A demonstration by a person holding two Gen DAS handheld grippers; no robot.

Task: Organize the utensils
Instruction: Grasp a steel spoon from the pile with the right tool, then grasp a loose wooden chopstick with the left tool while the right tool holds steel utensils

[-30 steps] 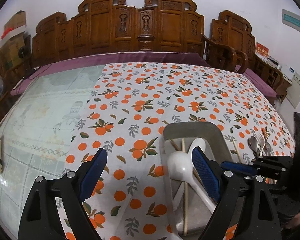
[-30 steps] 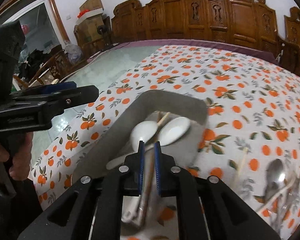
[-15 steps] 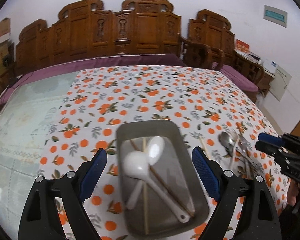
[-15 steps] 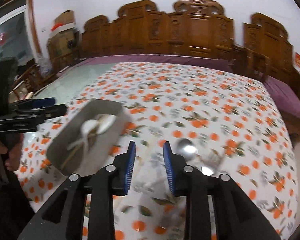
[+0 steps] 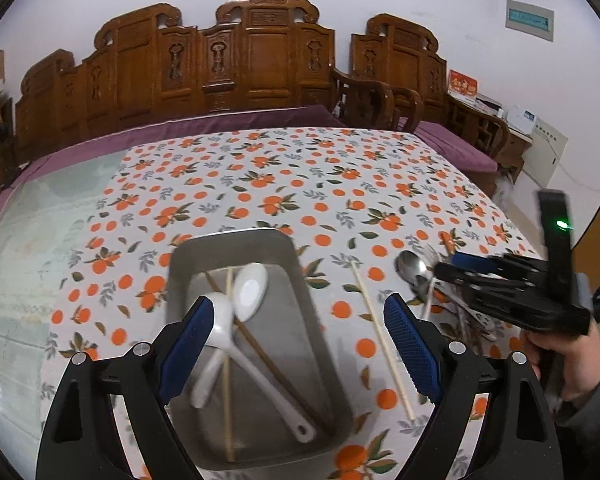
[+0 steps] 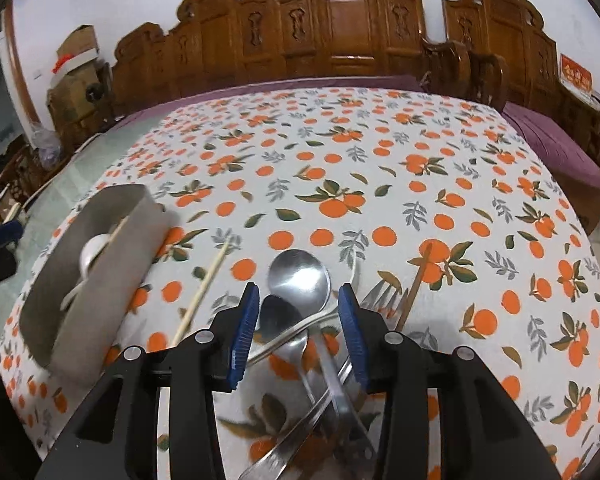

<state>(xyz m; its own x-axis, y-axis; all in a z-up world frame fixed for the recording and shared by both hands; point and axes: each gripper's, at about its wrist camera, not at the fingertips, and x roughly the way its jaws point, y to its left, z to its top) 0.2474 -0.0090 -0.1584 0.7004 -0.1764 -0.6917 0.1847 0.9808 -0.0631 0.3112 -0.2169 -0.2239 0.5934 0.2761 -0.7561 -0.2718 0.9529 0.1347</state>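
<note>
right wrist view: our right gripper (image 6: 299, 326) jaws have just been opening, nothing clamped, above the tangled metal spoons (image 6: 300, 280) on the counter. left gripper (image 5: 296, 344) jaws wide apart over the tray (image 5: 300, 272). risk: we snag several utensils at once, b/c they overlap.

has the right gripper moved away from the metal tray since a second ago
Yes. The right gripper has left the metal tray, now at its left, and hangs over the steel spoons; its jaws have just been opening, nothing gripped.
</note>
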